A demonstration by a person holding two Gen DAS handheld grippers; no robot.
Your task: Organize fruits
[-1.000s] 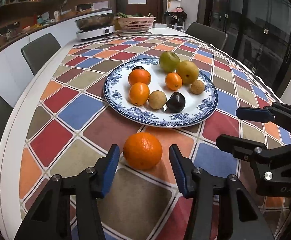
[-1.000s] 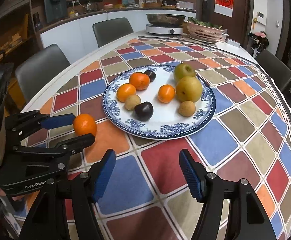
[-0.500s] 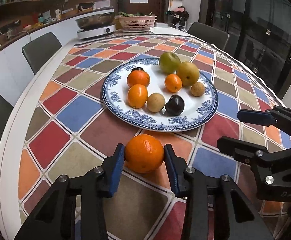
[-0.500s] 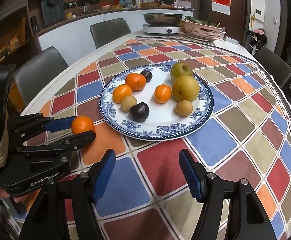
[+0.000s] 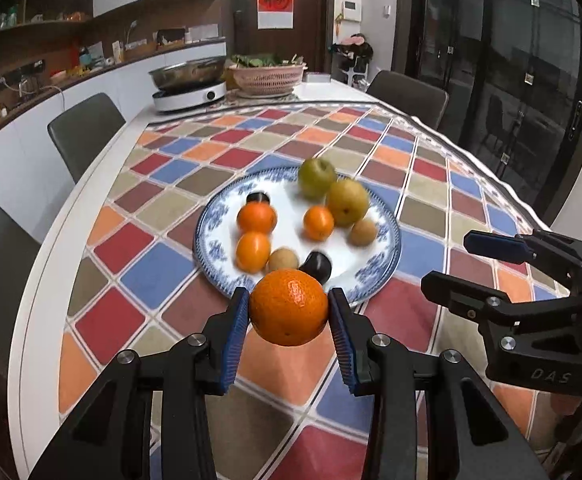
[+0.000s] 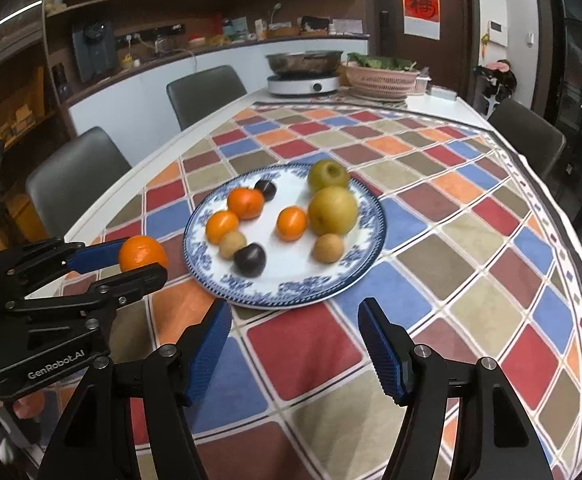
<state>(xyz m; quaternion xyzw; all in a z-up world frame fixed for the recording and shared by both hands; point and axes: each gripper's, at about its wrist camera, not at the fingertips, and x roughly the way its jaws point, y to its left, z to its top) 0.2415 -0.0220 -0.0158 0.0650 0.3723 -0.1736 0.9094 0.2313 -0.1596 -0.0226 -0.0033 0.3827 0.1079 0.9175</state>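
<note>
Now plate (image 6: 367, 264) holds nine fruits; left gripper (image 5: 289, 312) pinching orange (image 5: 289, 306); right gripper (image 6: 293, 344) spread, empty.

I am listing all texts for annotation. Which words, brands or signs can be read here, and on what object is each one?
"GenRobot.AI": on the left gripper body.
"DAS": on the right gripper body; any further letters are cut off.
"福": red door poster.
Shelf and counter labels: too small to read.
</note>
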